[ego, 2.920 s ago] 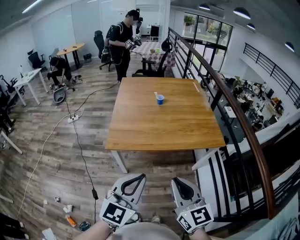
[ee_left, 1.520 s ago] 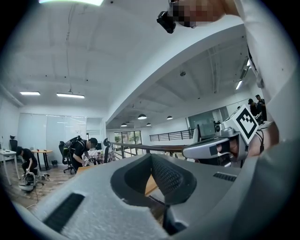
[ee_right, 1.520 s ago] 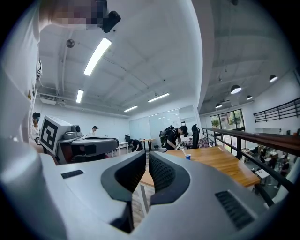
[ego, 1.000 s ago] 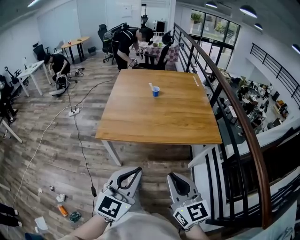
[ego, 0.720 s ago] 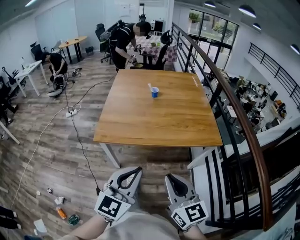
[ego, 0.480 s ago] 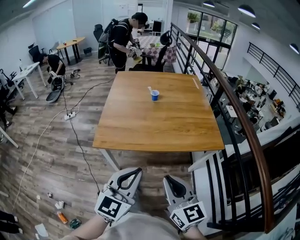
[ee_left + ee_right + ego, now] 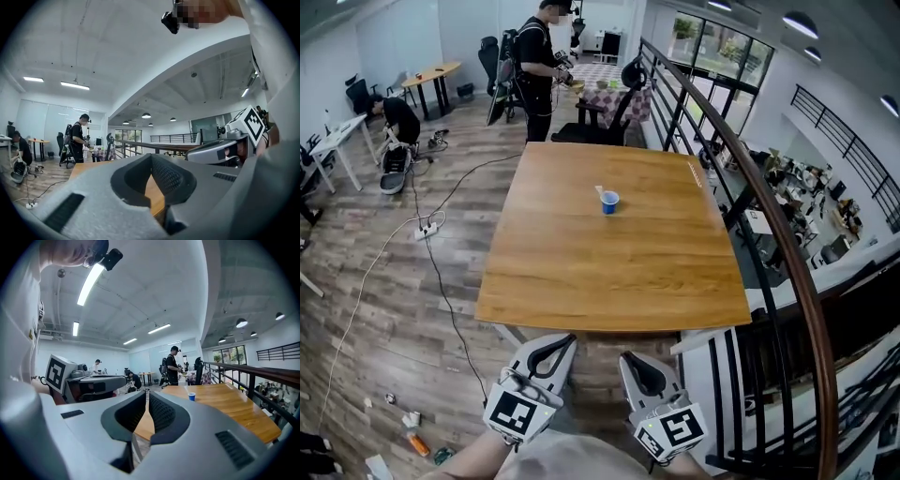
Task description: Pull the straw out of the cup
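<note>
A small blue cup (image 7: pixel 609 202) stands on the far half of the wooden table (image 7: pixel 609 272), with a white straw (image 7: pixel 600 191) leaning out of it to the left. The right gripper view shows the cup (image 7: pixel 191 396) far off, beyond the jaws. My left gripper (image 7: pixel 567 339) and right gripper (image 7: pixel 623 358) are held side by side close to my body, just short of the table's near edge. Both are shut with nothing between the jaws, tips touching in the left gripper (image 7: pixel 151 157) and right gripper (image 7: pixel 147 393) views. Both are far from the cup.
A black railing with a wooden handrail (image 7: pixel 750 187) runs along the table's right side. A person (image 7: pixel 534 66) stands past the table's far edge beside a chair (image 7: pixel 614 112). Another person (image 7: pixel 394 122) crouches at the far left. A cable (image 7: pixel 431 262) and litter (image 7: pixel 412 431) lie on the floor to the left.
The table's near edge has come closer, now just ahead of both grippers. Both grippers stay shut and side by side. The standing person at the back has shifted.
</note>
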Demonstrator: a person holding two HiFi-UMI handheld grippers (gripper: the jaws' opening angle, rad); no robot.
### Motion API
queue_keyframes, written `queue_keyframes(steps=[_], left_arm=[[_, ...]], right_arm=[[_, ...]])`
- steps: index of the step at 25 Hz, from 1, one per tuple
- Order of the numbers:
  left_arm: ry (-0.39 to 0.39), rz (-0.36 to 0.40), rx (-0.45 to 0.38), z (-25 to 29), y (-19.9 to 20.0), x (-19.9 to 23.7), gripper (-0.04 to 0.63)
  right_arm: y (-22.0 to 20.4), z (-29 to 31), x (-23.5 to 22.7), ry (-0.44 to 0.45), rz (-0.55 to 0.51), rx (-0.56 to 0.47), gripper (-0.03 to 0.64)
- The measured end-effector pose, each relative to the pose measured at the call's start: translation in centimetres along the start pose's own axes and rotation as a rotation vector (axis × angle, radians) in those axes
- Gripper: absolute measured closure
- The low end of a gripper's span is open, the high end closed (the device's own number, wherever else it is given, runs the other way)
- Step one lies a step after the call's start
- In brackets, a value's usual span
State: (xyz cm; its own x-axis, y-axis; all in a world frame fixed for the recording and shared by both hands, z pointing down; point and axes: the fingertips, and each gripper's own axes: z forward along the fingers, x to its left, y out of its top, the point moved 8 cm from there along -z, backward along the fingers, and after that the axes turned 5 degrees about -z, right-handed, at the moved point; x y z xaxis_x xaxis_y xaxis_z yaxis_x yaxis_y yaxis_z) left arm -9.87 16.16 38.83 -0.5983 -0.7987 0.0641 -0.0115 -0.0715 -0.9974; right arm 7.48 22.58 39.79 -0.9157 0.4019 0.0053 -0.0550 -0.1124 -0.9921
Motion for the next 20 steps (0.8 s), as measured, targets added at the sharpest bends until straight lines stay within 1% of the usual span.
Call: queue_keyframes(steps=[6,10,16,20], left_arm=[[-0.014,-0.014,0.027,6.0,0.7,5.5,0.581],[-0.03,-0.019,0.046,8.5,0.8,9.6,0.581],[-0.058,-0.021,0.057,12.7,2.0,16.0,0.58],[-0.071,-0.022,0.069,15.4,2.3,19.9,0.581]], right_arm=[[1.3,7.0,-3.9,-0.009,-0.024,0.012,0.584],[2.0,11.2,-5.1,-0.026,-0.024,0.013,0.584],[3.4,18.0,-8.1,-0.065,-0.008,0.027,0.584],[4.3,22.3,-9.7,-0.086,-0.027,0.045,0.584]])
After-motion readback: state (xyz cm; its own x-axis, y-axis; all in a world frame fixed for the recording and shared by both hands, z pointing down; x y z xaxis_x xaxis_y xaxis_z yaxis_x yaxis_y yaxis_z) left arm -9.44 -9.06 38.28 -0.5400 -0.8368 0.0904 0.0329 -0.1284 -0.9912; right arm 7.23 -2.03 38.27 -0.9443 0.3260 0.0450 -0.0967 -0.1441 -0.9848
